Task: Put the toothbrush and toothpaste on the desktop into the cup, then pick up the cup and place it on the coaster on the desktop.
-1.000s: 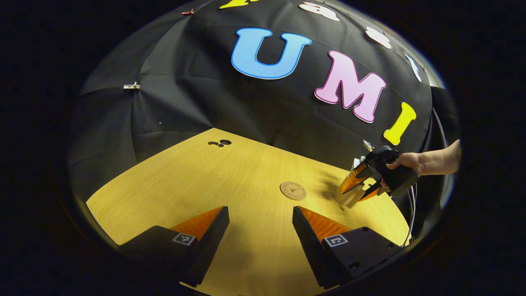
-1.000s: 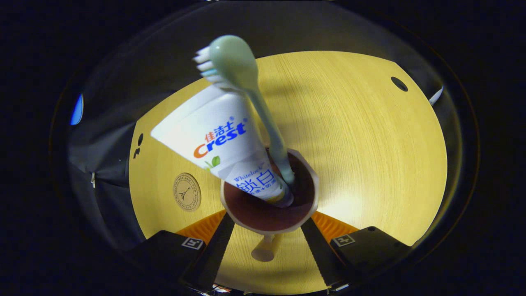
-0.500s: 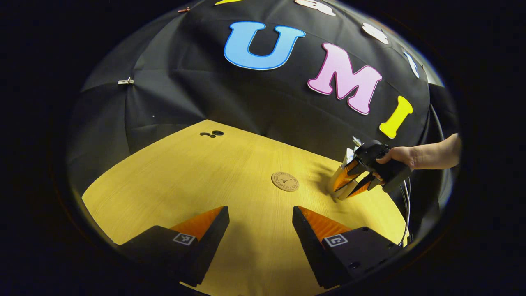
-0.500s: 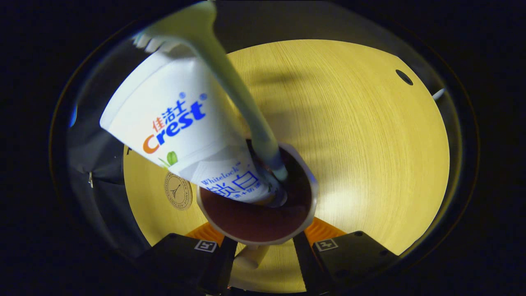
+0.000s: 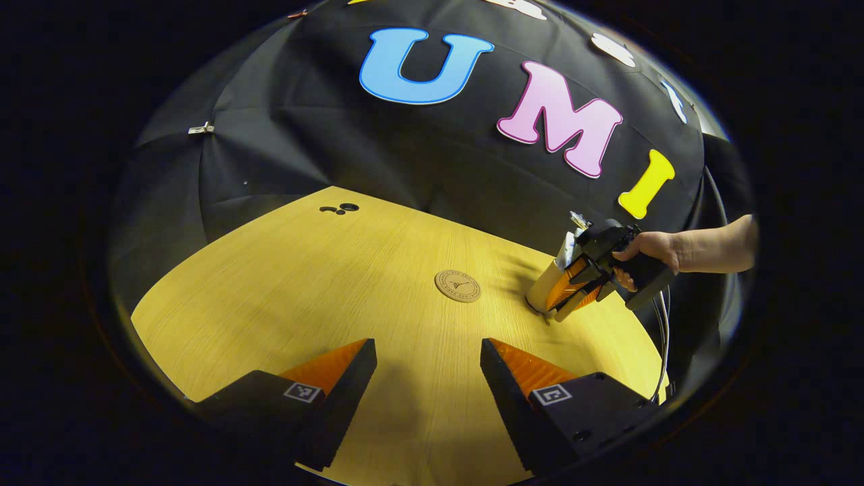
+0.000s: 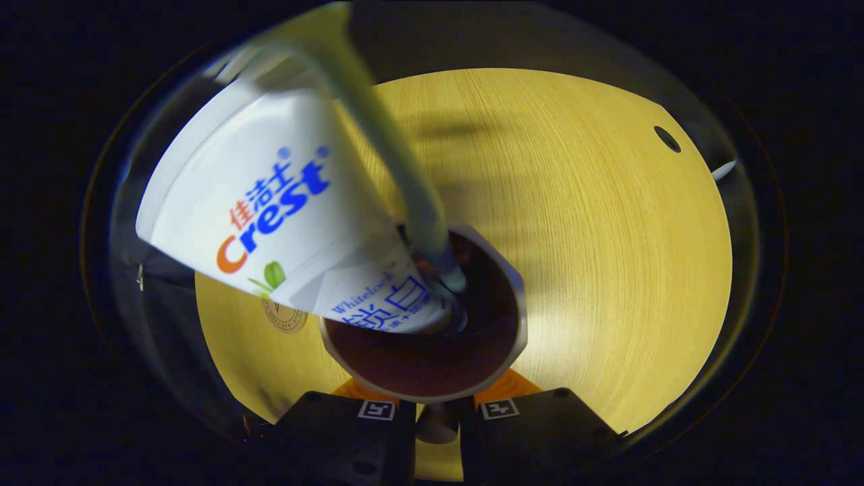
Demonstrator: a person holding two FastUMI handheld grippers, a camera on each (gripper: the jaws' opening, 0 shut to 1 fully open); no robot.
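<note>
While clamped on the cup (image 6: 432, 351) holding toothpaste tube (image 6: 270, 216) and toothbrush (image 6: 385, 135), right gripper (image 6: 435, 422) sits tilted beside the coaster (image 5: 457, 285) on the wooden desktop (image 5: 304, 283); left gripper (image 5: 428, 358) spread apart, holding nothing

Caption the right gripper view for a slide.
Right gripper closed on the handle of a cup holding toothpaste and toothbrush above the desktop.

Toothbrush (image 6: 398, 169) and toothpaste (image 6: 283, 216) in cup (image 6: 499, 337); coaster (image 5: 457, 286) on desktop (image 5: 304, 283), left of cup
</note>
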